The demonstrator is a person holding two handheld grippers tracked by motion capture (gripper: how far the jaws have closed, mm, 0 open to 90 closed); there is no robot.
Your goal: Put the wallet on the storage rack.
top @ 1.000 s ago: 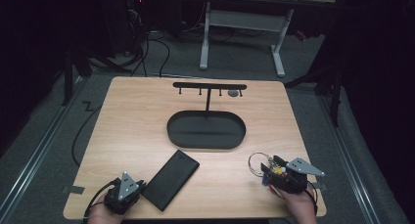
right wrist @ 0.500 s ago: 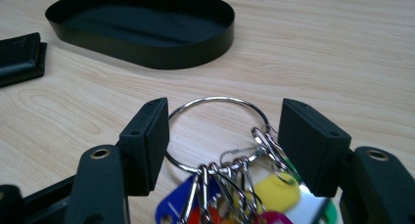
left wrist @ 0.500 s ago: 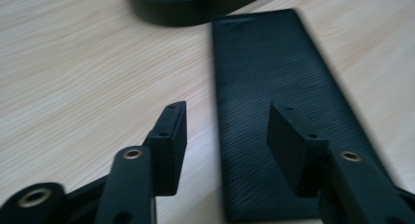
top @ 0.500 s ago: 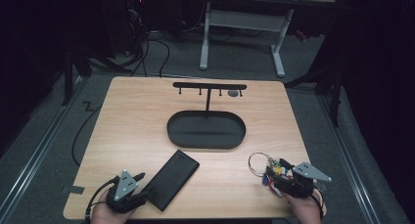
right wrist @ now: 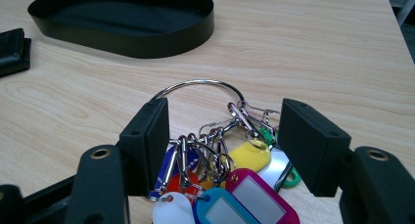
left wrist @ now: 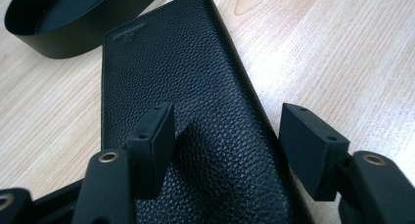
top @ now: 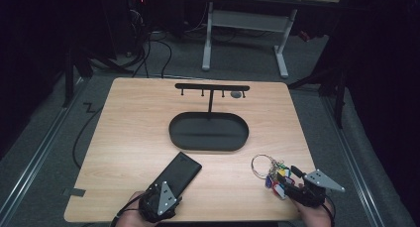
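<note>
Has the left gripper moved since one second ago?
Yes. The left gripper has moved right along the table's near edge, to the near end of the black wallet, its jaws just opened.

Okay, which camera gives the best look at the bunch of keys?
The right gripper view: the key bunch lies close up between open jaws, ring, clips and coloured tags distinct. The high view shows it small, near the table's right front.
</note>
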